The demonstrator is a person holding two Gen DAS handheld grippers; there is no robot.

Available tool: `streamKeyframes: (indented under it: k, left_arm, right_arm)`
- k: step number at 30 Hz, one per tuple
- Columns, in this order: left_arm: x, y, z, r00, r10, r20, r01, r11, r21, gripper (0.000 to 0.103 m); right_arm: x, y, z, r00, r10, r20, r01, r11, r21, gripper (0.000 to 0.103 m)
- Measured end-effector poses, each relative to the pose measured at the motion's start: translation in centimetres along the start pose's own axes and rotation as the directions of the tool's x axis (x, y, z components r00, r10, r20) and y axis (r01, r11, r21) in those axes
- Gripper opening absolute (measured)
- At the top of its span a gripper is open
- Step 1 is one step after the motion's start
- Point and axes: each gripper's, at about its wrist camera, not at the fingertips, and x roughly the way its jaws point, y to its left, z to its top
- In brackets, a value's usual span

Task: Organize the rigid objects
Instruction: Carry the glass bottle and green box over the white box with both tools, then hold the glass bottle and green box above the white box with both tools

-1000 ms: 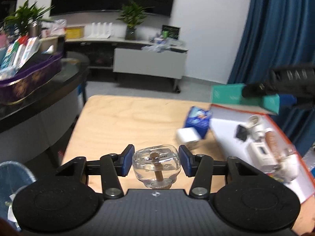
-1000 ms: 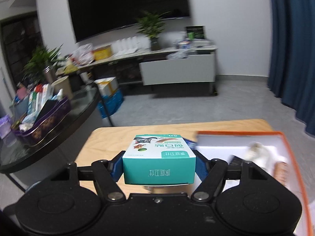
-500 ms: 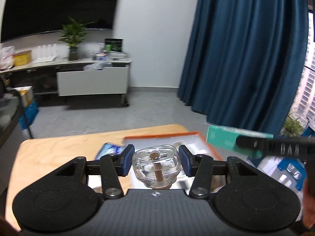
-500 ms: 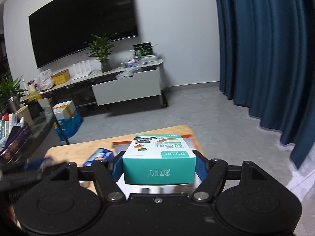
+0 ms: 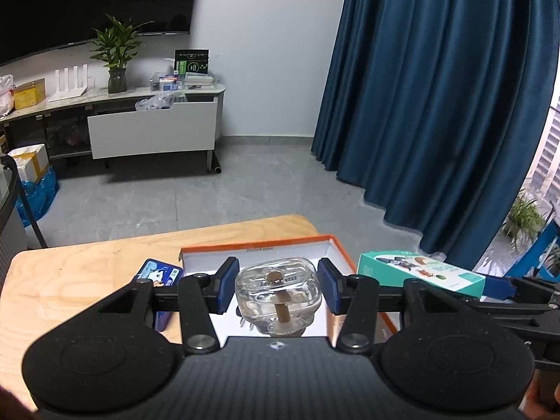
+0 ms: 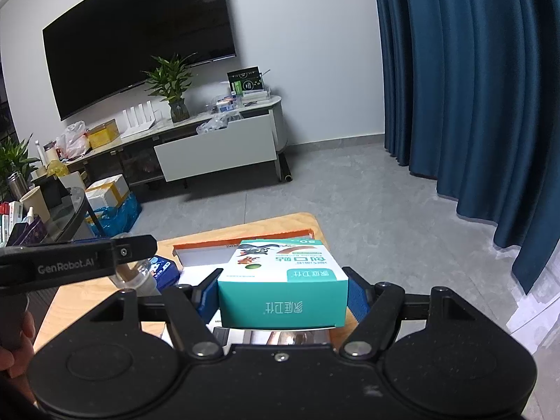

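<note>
My left gripper [image 5: 278,288] is shut on a clear glass bottle [image 5: 278,292] with a brown stopper, held above the near part of the orange-rimmed white box [image 5: 259,245]. My right gripper [image 6: 281,292] is shut on a teal carton [image 6: 283,288] with printed pictures, held over the same box [image 6: 241,241]. The carton also shows at the right of the left wrist view [image 5: 420,273]. The left gripper's arm crosses the left of the right wrist view [image 6: 70,262]. The box's contents are hidden behind the held things.
A blue packet [image 5: 159,274] lies on the wooden table [image 5: 70,280] left of the box. The table's far edge is just beyond the box. Past it are grey floor, a white TV cabinet [image 5: 150,129] and a blue curtain [image 5: 437,105].
Both grippers have swung right, from facing the table's left side and the dark counter to facing the box and the curtain. Both have kept their hold.
</note>
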Motion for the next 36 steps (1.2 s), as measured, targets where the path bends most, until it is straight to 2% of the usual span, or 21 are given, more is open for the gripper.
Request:
streamKeyframes:
  k: [14,36]
  left_arm:
    - [0.3,0.1,-0.2,0.999,0.036,-0.038,-0.037,0.999,-0.025,0.05]
    - [0.1,-0.2,-0.1,0.998,0.059,-0.033,-0.06,0.998,-0.028,0.05]
  right_arm:
    - [1.4,0.6,-0.2,0.999,0.026,-0.043,-0.028,0.999,-0.036,0.084]
    - [1.4,1.1,-0.3,0.998,0.024,-0.051,-0.027,0.998,-0.064,0.084]
